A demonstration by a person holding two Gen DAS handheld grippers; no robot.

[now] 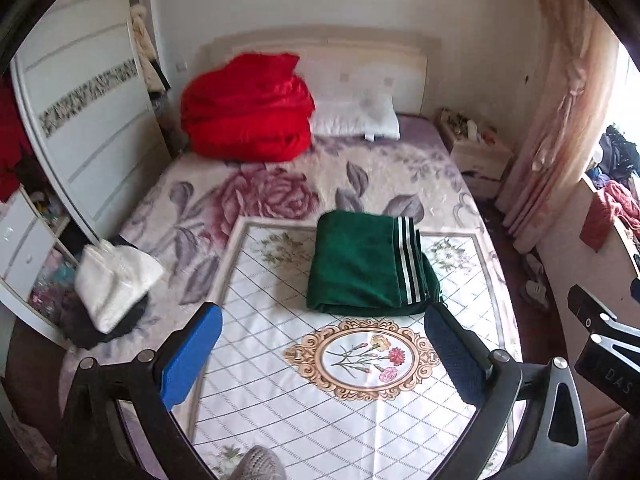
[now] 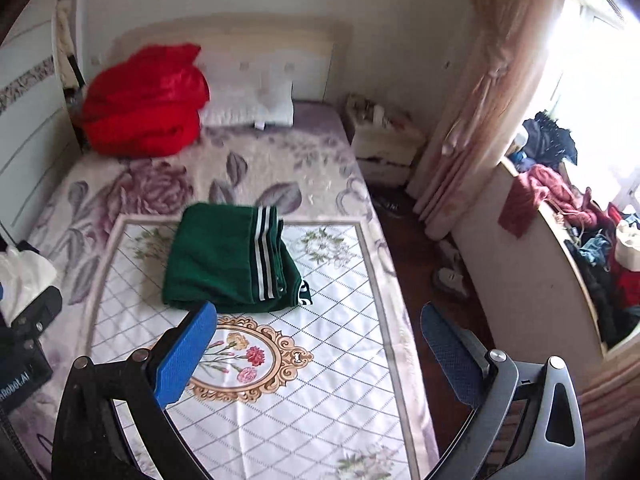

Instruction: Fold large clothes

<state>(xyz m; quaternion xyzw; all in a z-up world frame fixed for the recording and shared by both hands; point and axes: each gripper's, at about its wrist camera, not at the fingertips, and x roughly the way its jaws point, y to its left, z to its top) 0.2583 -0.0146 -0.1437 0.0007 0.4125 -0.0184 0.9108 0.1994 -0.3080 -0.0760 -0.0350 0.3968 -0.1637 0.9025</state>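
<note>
Both tongs [image 1: 322,344] [image 2: 318,344] gape wide, empty, folded green garment [image 1: 368,268] lying just beyond.

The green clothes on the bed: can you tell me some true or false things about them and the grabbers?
1. The green garment lies folded on the patterned cloth. True.
2. The left gripper is squeezing the garment. False: it is open, holding nothing.
3. The garment has white stripes. True.
4. The red bedding sits on top of the garment. False: it is piled near the headboard, apart from it.
5. The right gripper is shut. False: it is open, with nothing between its fingers.
</note>
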